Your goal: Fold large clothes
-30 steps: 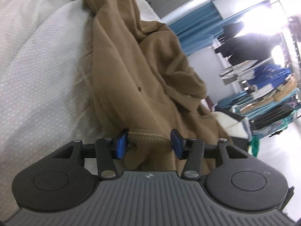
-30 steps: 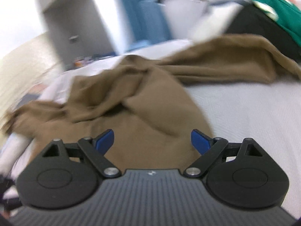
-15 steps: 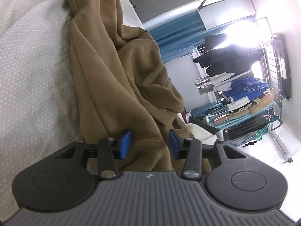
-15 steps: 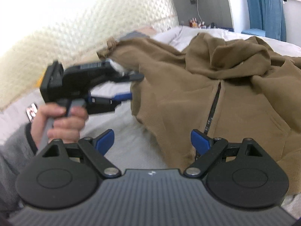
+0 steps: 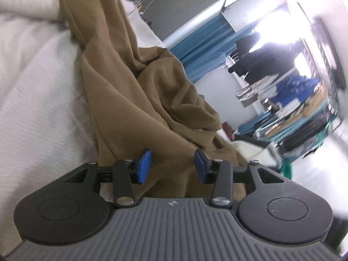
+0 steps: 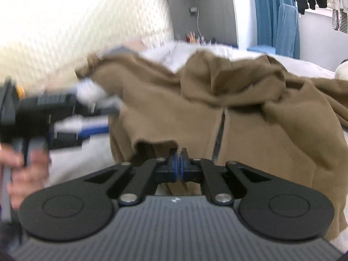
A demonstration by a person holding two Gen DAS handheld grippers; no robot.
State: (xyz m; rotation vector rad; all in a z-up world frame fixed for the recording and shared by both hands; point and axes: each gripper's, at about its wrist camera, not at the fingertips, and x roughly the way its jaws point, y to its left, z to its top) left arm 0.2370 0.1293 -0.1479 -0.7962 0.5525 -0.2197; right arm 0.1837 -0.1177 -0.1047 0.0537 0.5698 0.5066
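The brown hoodie [image 6: 250, 130] sprawls across the white bed [image 5: 39, 100], its ribbed hem clamped in the right tongs [image 6: 179, 166], while the left tongs [image 5: 173, 166] grip a thick fold.

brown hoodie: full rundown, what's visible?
Brown hoodie: soft fleece look, ribbed hem, dark front zipper, hood bunched at top, one cuffed sleeve stretched out. It lies crumpled, front up, on the white bed. Right gripper has just closed on its hem; left gripper straddles bunched hem fabric.
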